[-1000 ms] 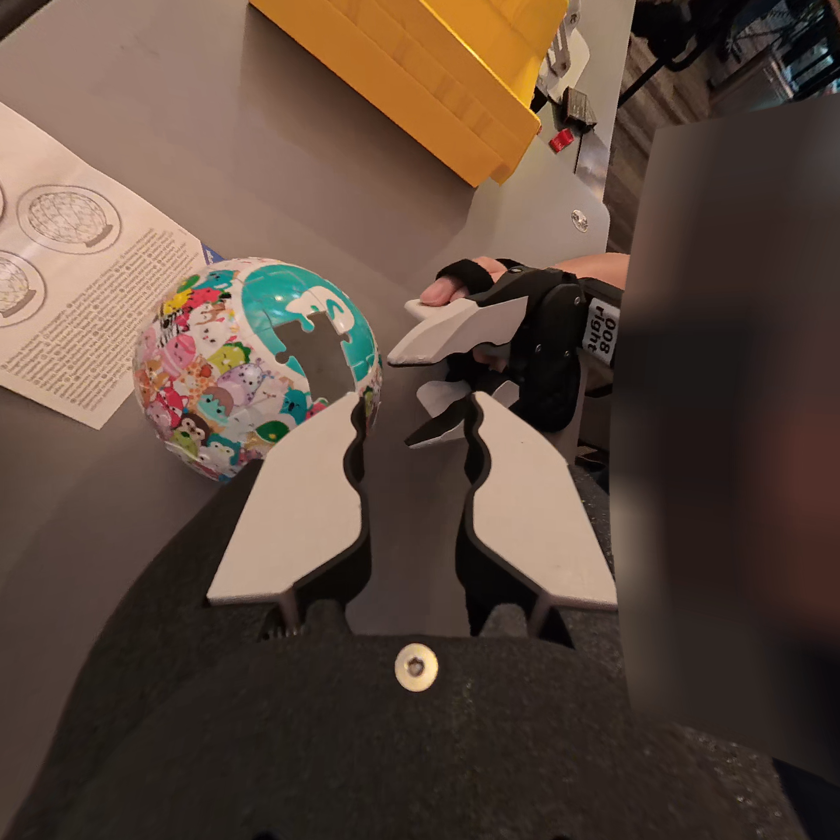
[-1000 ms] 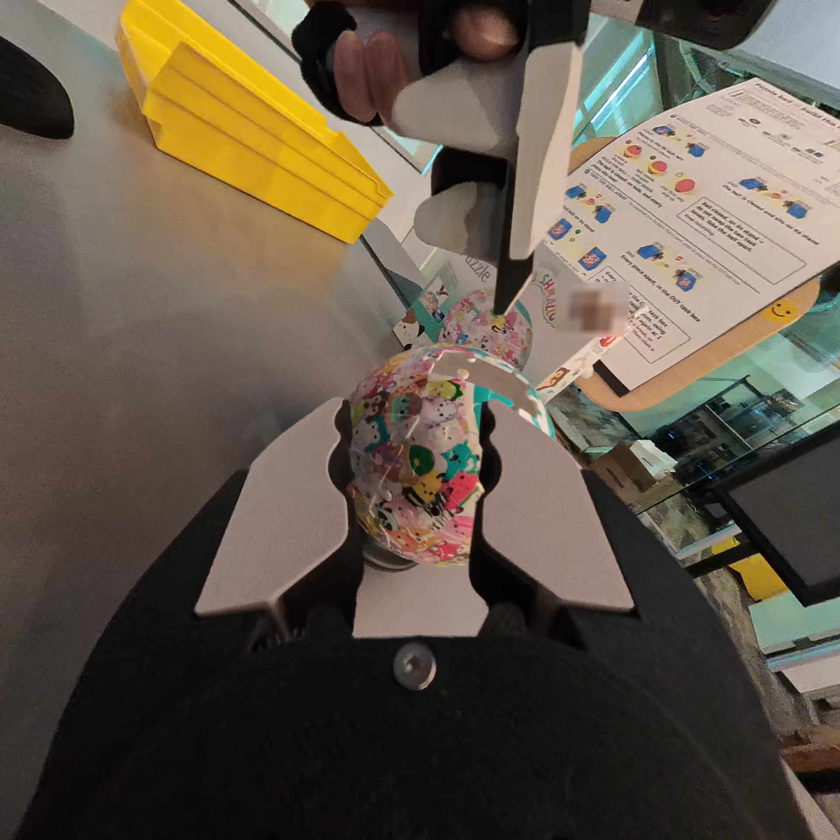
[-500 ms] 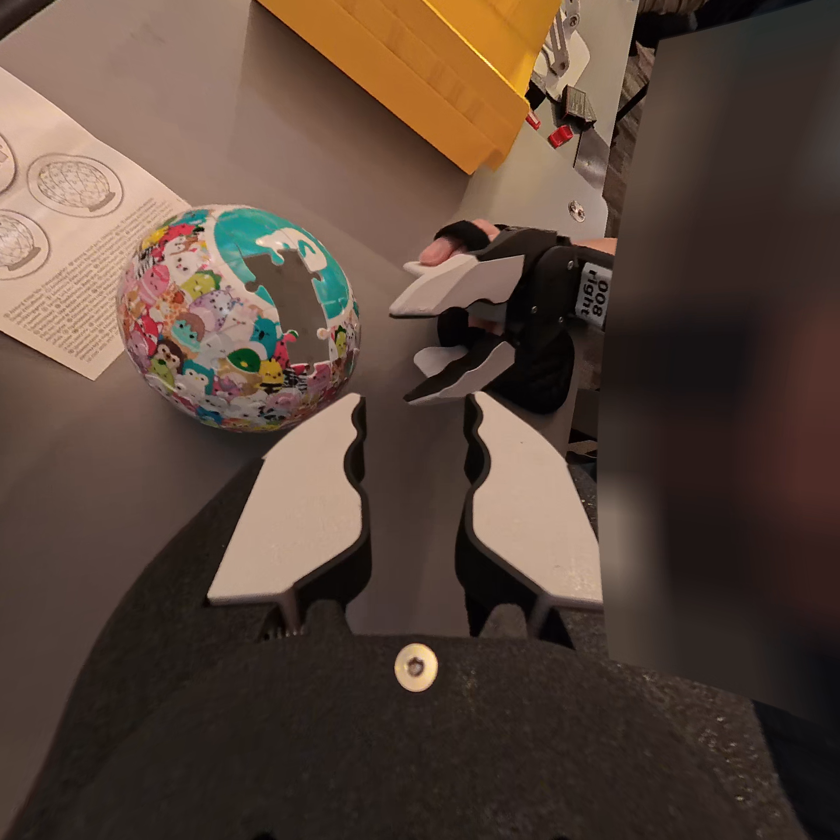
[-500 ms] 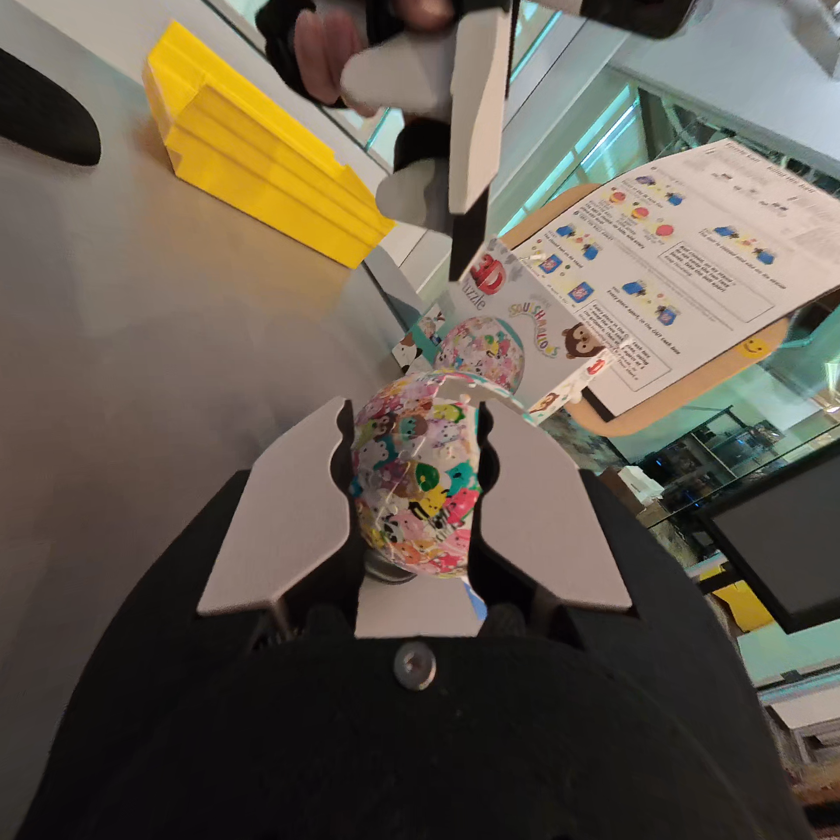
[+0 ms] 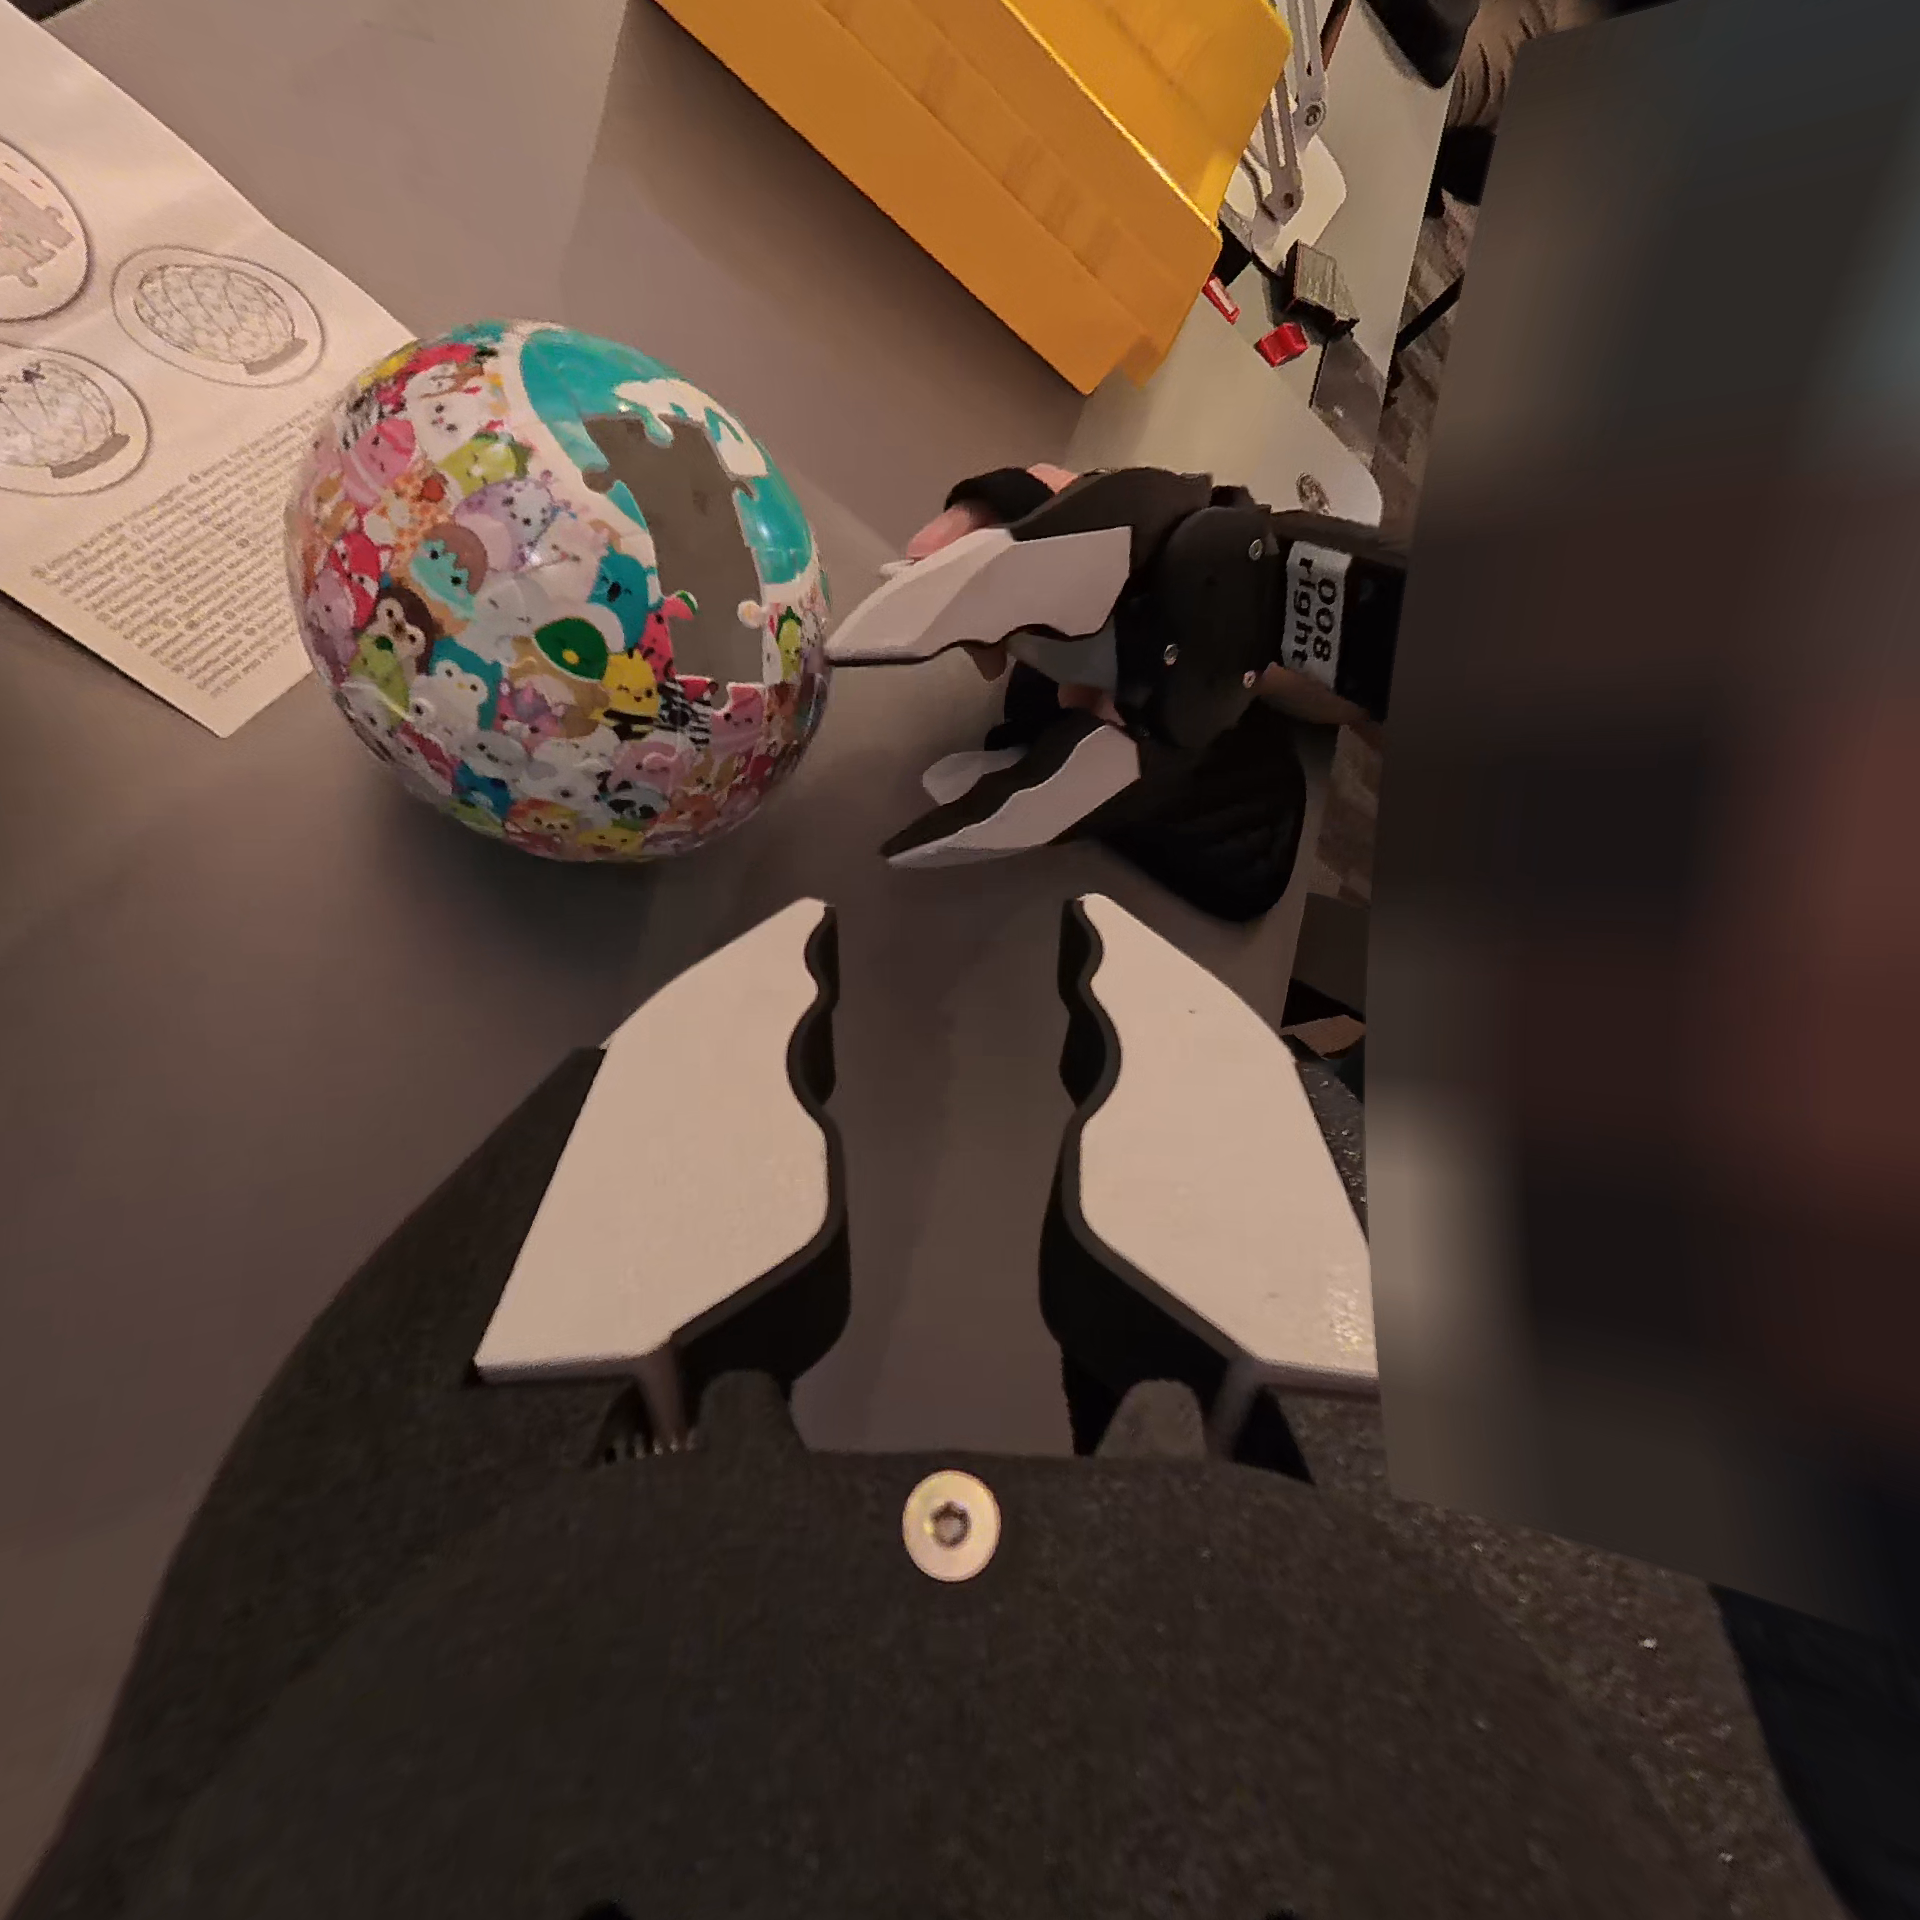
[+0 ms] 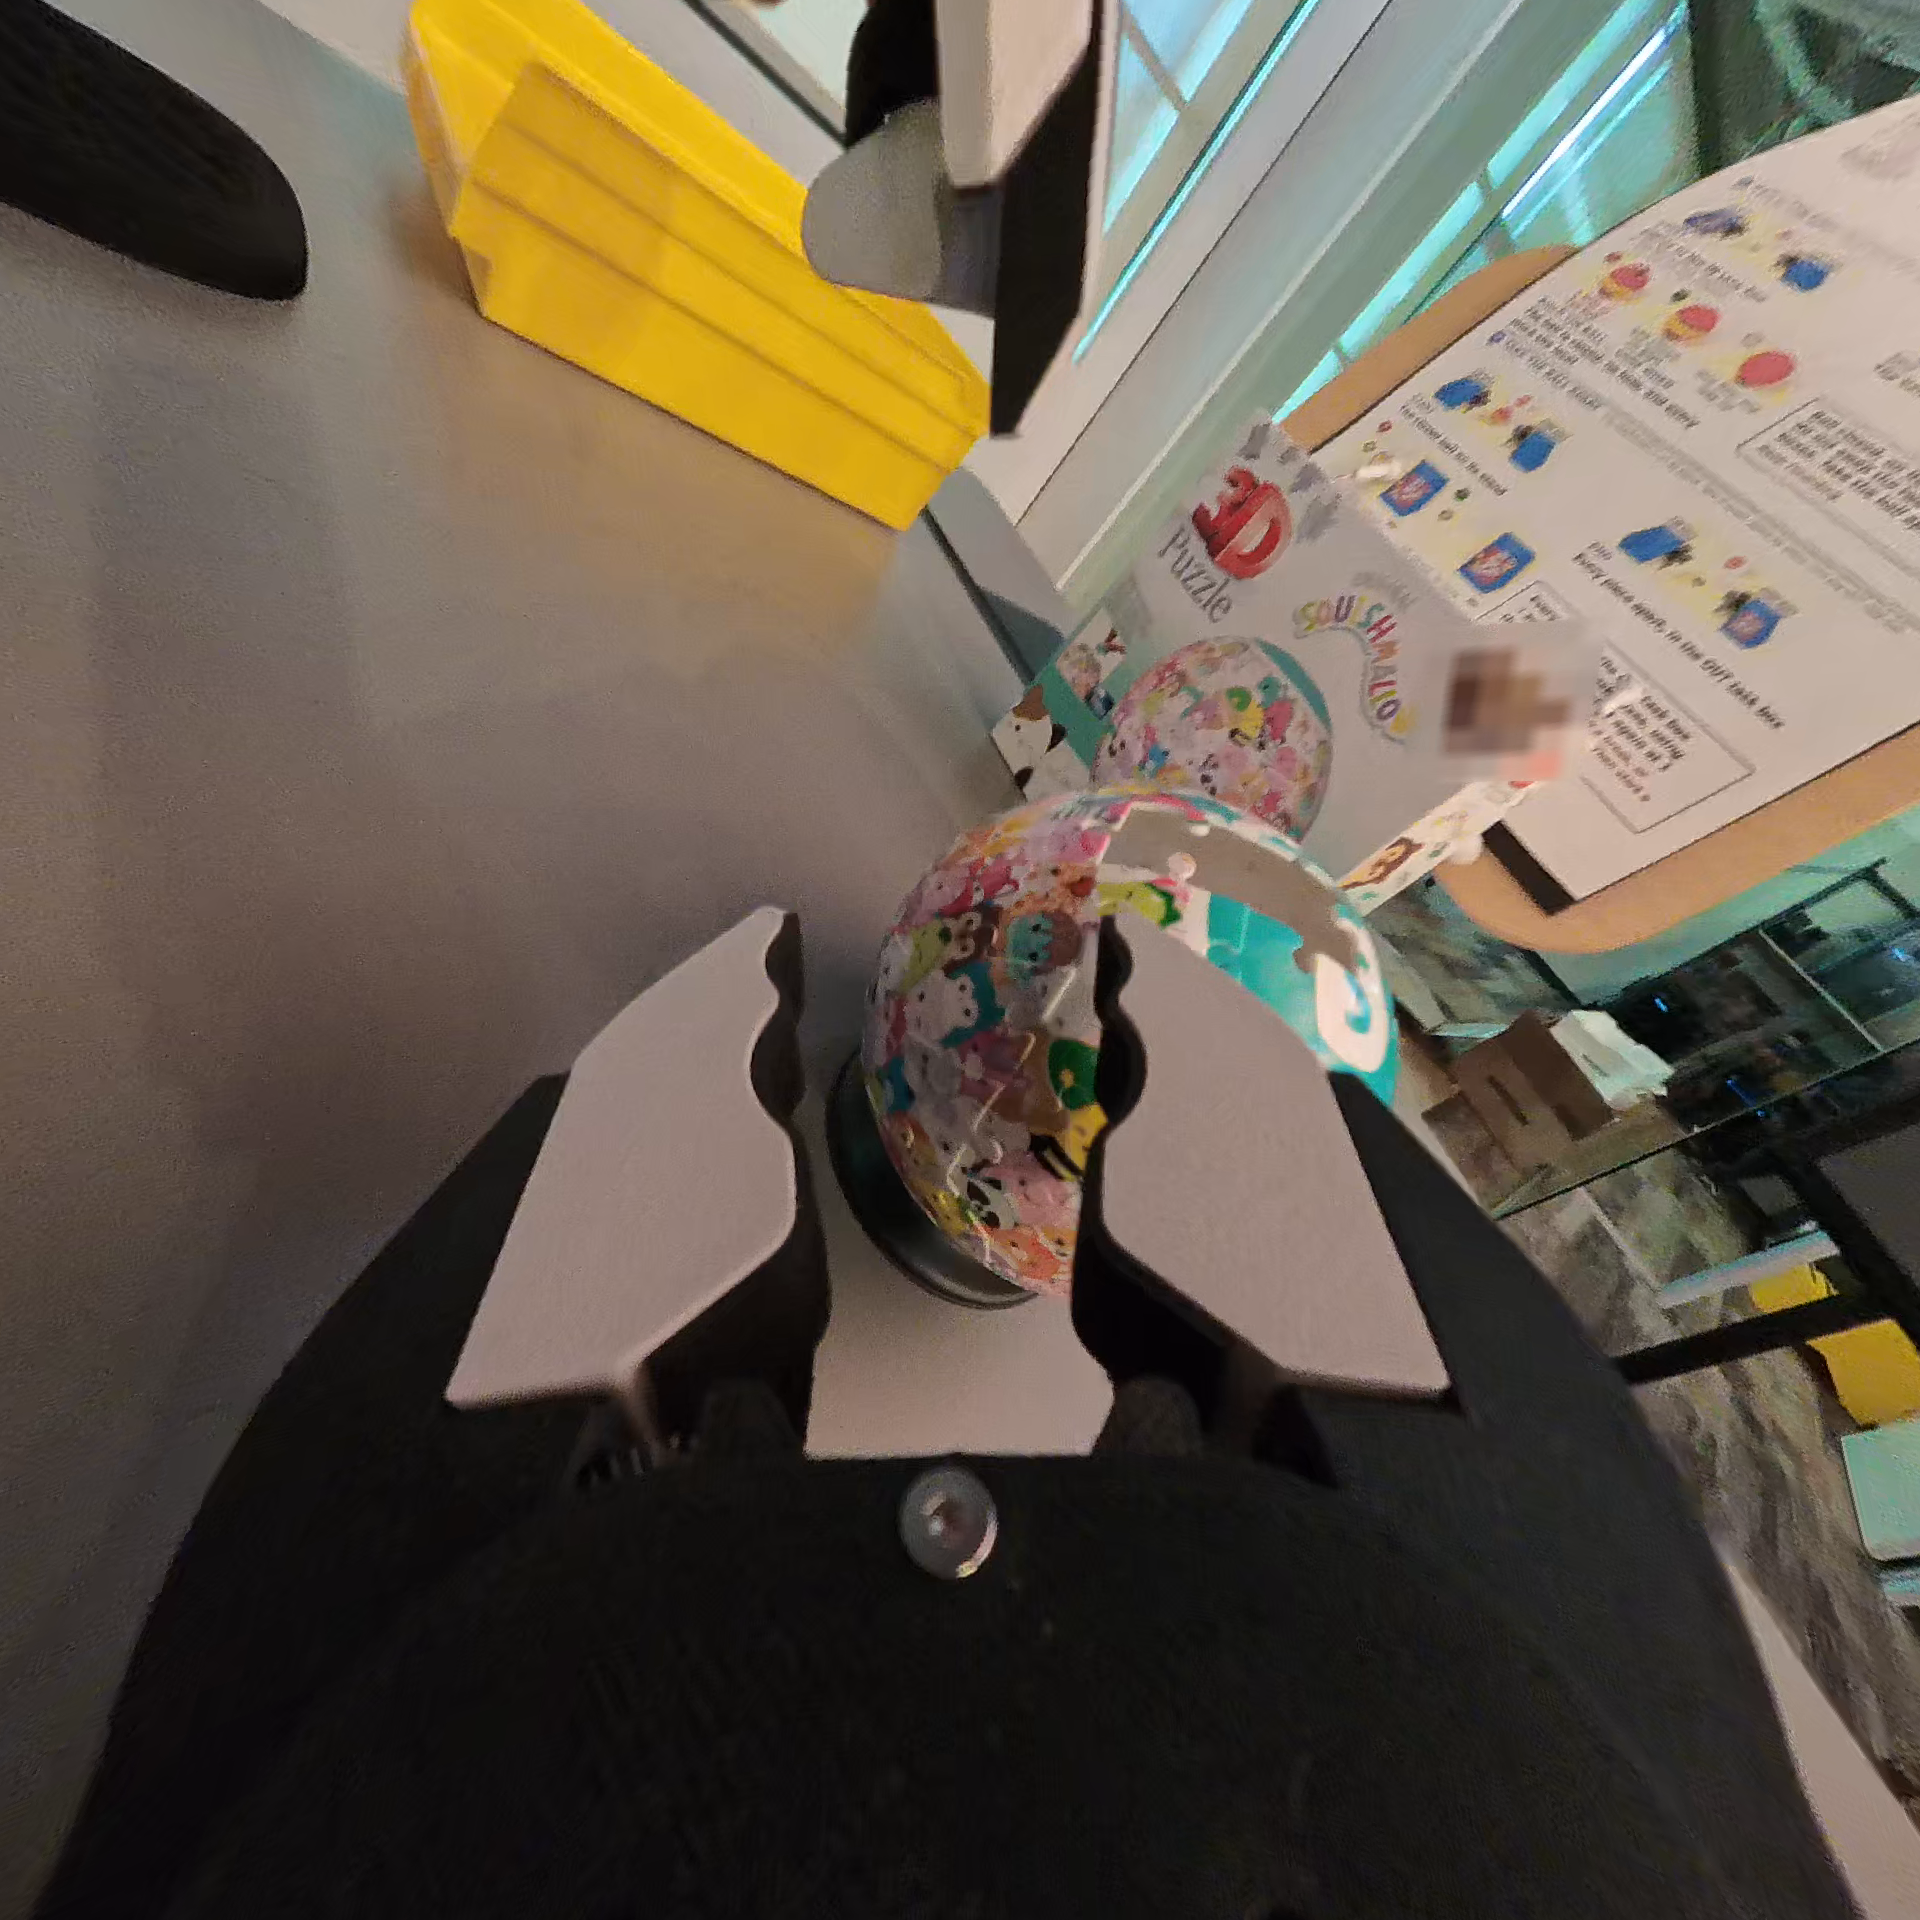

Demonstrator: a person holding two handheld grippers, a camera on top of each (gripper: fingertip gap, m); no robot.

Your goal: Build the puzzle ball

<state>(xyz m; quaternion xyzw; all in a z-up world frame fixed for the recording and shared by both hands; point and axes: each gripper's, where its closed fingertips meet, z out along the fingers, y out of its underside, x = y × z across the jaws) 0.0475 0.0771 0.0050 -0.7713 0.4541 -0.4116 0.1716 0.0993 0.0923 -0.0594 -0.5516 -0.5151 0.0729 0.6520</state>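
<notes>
Round multicoloured cartoon-print puzzle ball (image 5: 556, 597) with a jagged gap on top, resting on grey table (image 5: 312, 1039), right gripper (image 5: 862, 753) spread wide just beside it, left gripper (image 5: 945, 914) parted and empty, yellow plastic bins (image 5: 997, 156) behind

The ball (image 5: 540, 603) is covered in a crowded pattern of small cartoon figures in pink, yellow, green, blue and purple, with a teal patch bearing white marks around the grey gap. The bins (image 5: 997, 156) are coloured plain yellow. The table (image 5: 260, 987) is seen as flat grey. The fingers (image 5: 686, 1164) are finished pale grey, edged black.
</notes>
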